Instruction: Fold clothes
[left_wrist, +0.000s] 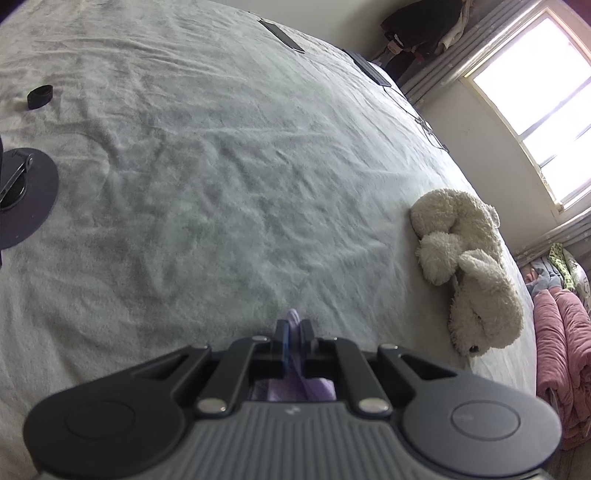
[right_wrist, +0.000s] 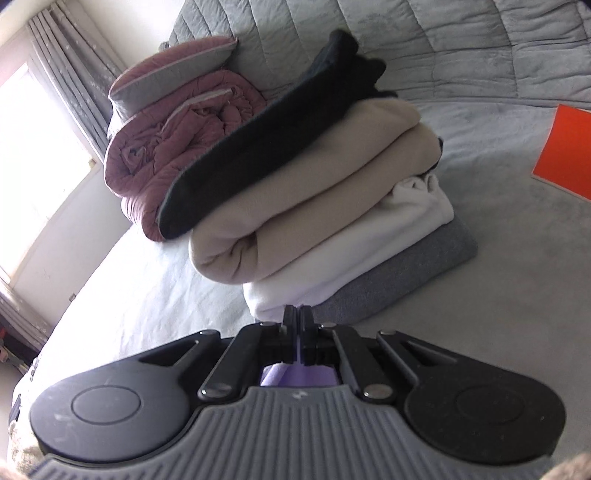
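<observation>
Your left gripper (left_wrist: 293, 332) was clamped on a lilac garment (left_wrist: 295, 321): thin, soft, pale purple cloth bunched between the two black fingers, a small tuft poking out past the tips toward 12 o'clock and more of it sagging back under the jaws at 6. Only that narrow strip showed, so the garment's shape and full long axis couldn't be told; the visible bit ran along the fingers, 6 to 12. In the left wrist view the gripper hung over a wrinkled grey-white bed cover (left_wrist: 207, 177). At 9 o'clock sat a dark round disc (left_wrist: 29, 195) with a metal clip, at 10 a small black band (left_wrist: 40, 96), at 12 a dark flat phone-like slab (left_wrist: 282, 36). At 3 o'clock a cream plush dog (left_wrist: 469, 269) lay near the bed edge, a window (left_wrist: 532, 92) at 2, pink bedding (left_wrist: 561, 354) at 4.

Your right gripper (right_wrist: 299, 321) was also pinched shut on the same lilac garment (right_wrist: 300, 350), a flat purple band squeezed between the fingers, running 6 to 12, more cloth bunched below the jaws. In the right wrist view a window (right_wrist: 33, 155) and grey curtain (right_wrist: 77, 81) were at 9 to 10, a rolled mauve quilt (right_wrist: 173, 140) at 11. Dead ahead at 12 stood a folded stack (right_wrist: 314, 206): grey piece at the bottom, white, two beige, black on top, tilted. The fingertips sat just beside the white layer. An orange sheet (right_wrist: 565, 147) lay at 2.
</observation>
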